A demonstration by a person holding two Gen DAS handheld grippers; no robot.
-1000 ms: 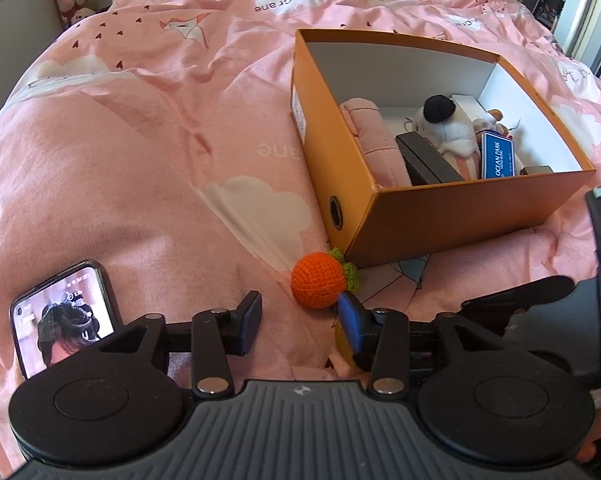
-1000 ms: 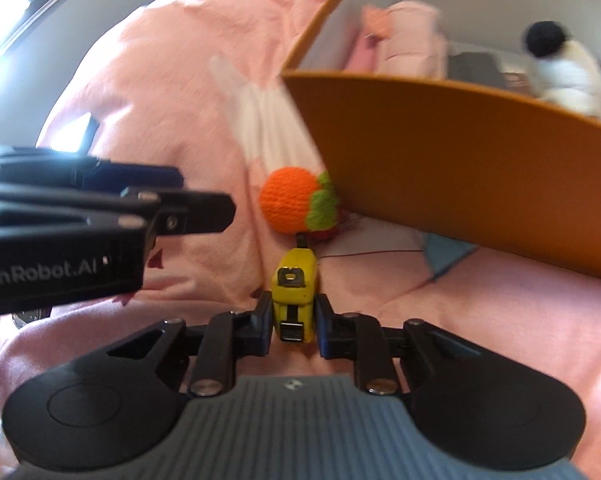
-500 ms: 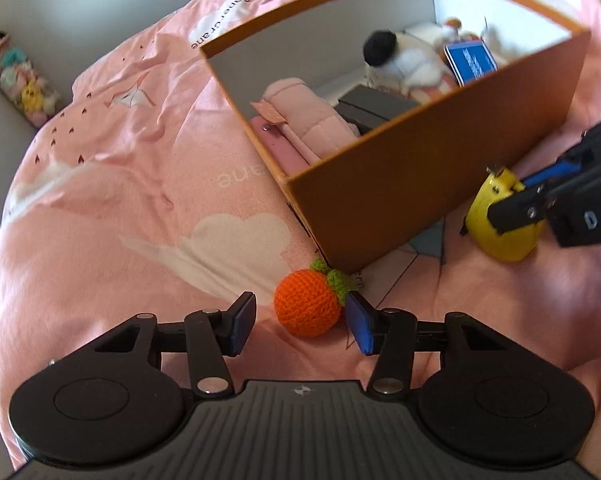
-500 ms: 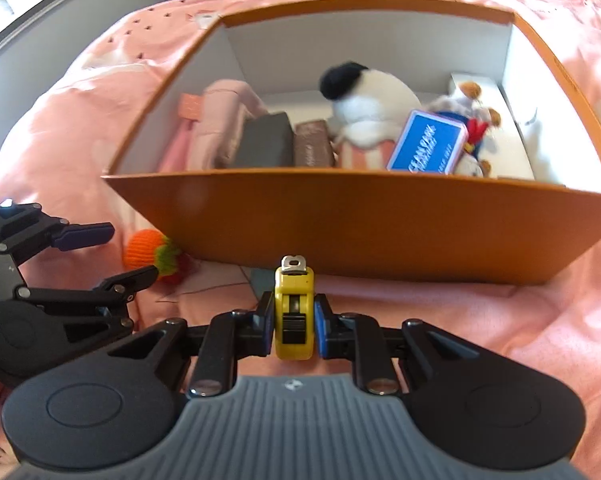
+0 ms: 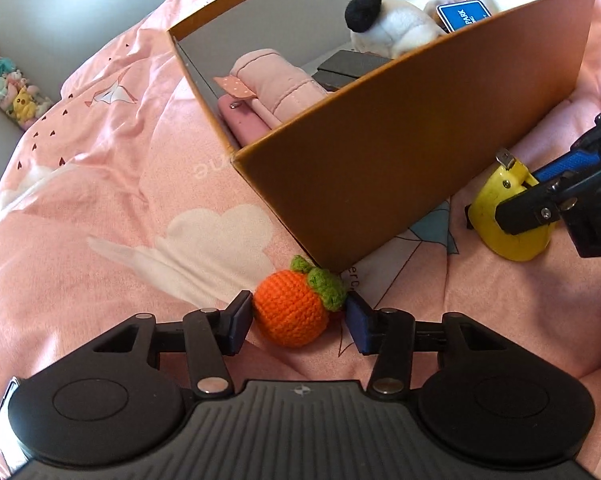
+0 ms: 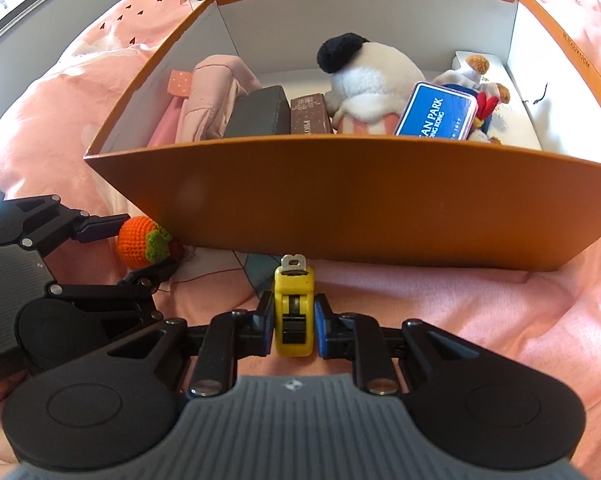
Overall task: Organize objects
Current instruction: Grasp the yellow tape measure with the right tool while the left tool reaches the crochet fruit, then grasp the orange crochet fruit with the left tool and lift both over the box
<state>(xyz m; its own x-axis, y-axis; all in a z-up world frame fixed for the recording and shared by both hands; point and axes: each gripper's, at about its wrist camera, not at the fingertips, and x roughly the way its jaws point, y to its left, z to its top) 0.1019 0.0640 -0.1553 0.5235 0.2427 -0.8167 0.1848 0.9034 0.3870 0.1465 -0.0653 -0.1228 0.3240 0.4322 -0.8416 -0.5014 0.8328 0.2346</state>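
An orange crochet fruit with a green top [image 5: 292, 309] lies on the pink bedspread at the near corner of an orange cardboard box [image 5: 400, 168]. My left gripper [image 5: 298, 322] is open with its fingers on either side of the fruit, touching or nearly so. My right gripper [image 6: 293, 320] is shut on a yellow tape measure [image 6: 293, 312] just in front of the box wall [image 6: 340, 208]. The tape measure [image 5: 508, 220] and right gripper also show in the left wrist view. The crochet fruit [image 6: 144, 242] shows in the right wrist view.
The box holds a pink pouch [image 6: 208, 100], a dark case [image 6: 260, 116], a brown box [image 6: 308, 114], a white plush with a black ear [image 6: 364, 80], a blue tin [image 6: 436, 114] and a small toy [image 6: 480, 80]. Plush toys [image 5: 8, 92] sit by the far wall.
My left gripper has moved forward so its fingers flank the crochet fruit. My right gripper, holding the tape measure, has turned to face the box and come closer to its wall.
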